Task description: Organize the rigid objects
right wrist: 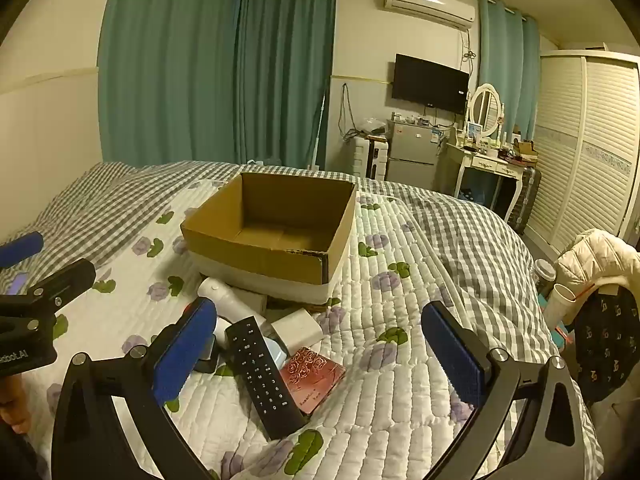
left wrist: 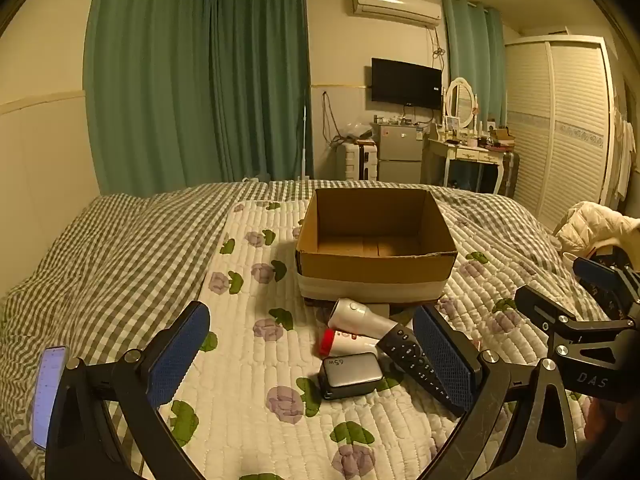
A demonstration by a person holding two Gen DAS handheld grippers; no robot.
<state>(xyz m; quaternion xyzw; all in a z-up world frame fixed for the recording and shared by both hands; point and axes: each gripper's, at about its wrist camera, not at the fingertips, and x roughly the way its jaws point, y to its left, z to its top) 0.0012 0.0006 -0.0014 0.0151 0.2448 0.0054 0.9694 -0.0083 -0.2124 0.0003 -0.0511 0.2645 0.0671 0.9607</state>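
An open, empty cardboard box (left wrist: 374, 264) (right wrist: 260, 256) stands on the quilted bed. In front of it lies a pile: a black remote (left wrist: 416, 360) (right wrist: 262, 376), a grey power bank (left wrist: 351, 374), a white tube with a red cap (left wrist: 344, 342), a white cylinder (left wrist: 360, 316) (right wrist: 226, 296), a white adapter (right wrist: 298, 330) and a red rose-patterned tin (right wrist: 314, 374). My left gripper (left wrist: 312, 356) is open above the pile. My right gripper (right wrist: 320, 352) is open and empty, just above the remote and tin. The right gripper also shows in the left wrist view (left wrist: 560, 292).
A phone (left wrist: 48, 392) lies on the checkered blanket at the left. A chair with a cream jacket (right wrist: 596, 260) stands by the bed's right edge. Green curtains, a small fridge, a dressing table and a wardrobe stand beyond the bed.
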